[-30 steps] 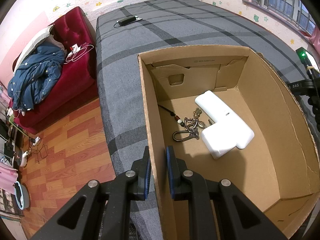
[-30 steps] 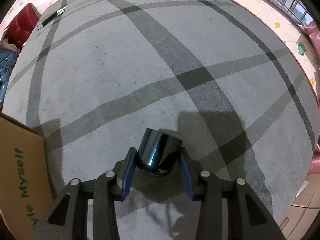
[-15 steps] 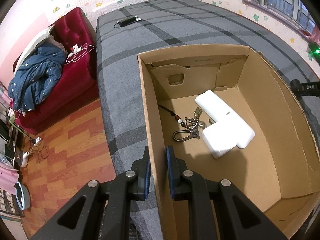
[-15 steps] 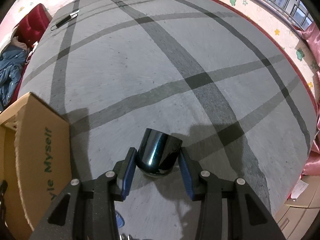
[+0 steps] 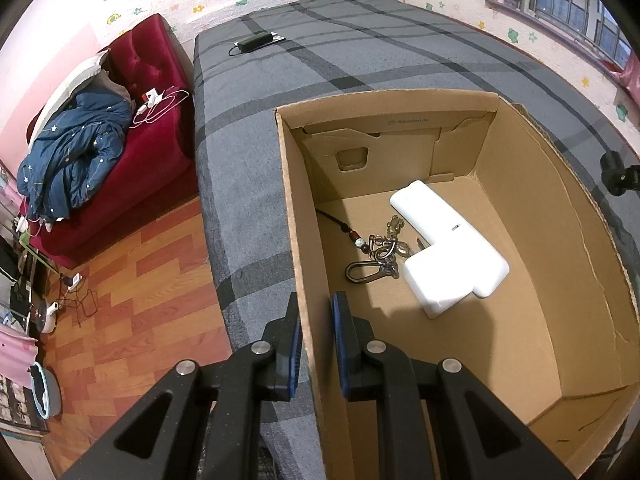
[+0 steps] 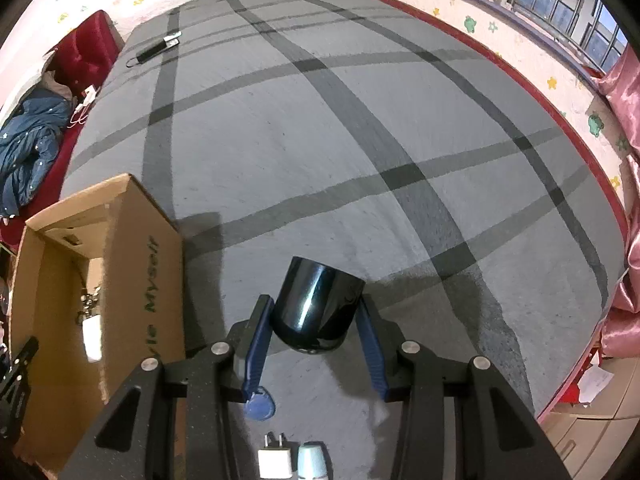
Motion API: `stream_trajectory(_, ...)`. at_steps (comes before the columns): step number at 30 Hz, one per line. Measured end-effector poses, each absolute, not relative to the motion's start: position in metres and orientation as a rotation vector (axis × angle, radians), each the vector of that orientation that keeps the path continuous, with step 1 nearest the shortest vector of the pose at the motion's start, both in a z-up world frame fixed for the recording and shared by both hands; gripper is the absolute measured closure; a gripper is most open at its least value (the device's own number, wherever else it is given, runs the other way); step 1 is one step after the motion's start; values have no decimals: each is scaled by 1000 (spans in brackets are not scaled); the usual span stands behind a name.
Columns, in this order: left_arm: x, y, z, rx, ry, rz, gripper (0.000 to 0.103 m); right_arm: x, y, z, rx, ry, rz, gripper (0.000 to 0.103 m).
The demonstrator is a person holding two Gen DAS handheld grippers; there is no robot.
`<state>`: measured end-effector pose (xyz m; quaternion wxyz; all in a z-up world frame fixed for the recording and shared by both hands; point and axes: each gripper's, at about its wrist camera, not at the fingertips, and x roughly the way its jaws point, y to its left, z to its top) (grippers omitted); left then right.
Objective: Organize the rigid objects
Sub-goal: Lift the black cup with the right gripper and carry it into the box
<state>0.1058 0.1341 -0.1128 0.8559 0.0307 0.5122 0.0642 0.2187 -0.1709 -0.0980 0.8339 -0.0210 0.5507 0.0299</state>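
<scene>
An open cardboard box (image 5: 568, 240) stands on the grey plaid bed; it shows at the left of the right wrist view (image 6: 132, 248). Inside lie a white L-shaped device (image 5: 444, 252) and a bunch of keys with a carabiner (image 5: 376, 260). My left gripper (image 5: 315, 320) is shut on the box's left wall. My right gripper (image 6: 316, 320) is shut on a glossy dark cylindrical cup (image 6: 316, 304), held above the bed to the right of the box.
On the bed below my right gripper lie a blue tag (image 6: 260, 402), a white plug adapter (image 6: 274, 458) and a pale blue item (image 6: 312, 460). A black charger (image 5: 256, 42) lies at the bed's far end. A red sofa (image 5: 132, 128) with a blue jacket stands left.
My right gripper has risen with the cup, so the box and small items on the bed have come into its view. My left gripper has stayed on the box wall.
</scene>
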Motion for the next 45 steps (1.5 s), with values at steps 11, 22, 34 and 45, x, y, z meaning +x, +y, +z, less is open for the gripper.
stream_trajectory(11, 107, 134, -113, 71, 1076, 137, 88, 199, -145, -67, -59, 1118, 106, 58)
stream_trajectory(22, 107, 134, -112, 72, 1077, 138, 88, 179, -107, -44, -103, 1081, 175, 58)
stream_trajectory(34, 107, 133, -112, 70, 1079, 137, 88, 166, -63, -40, -131, 1072, 249, 58)
stream_trajectory(45, 106, 134, -111, 66, 1078, 137, 88, 161, -28, -49, -150, 1088, 321, 58)
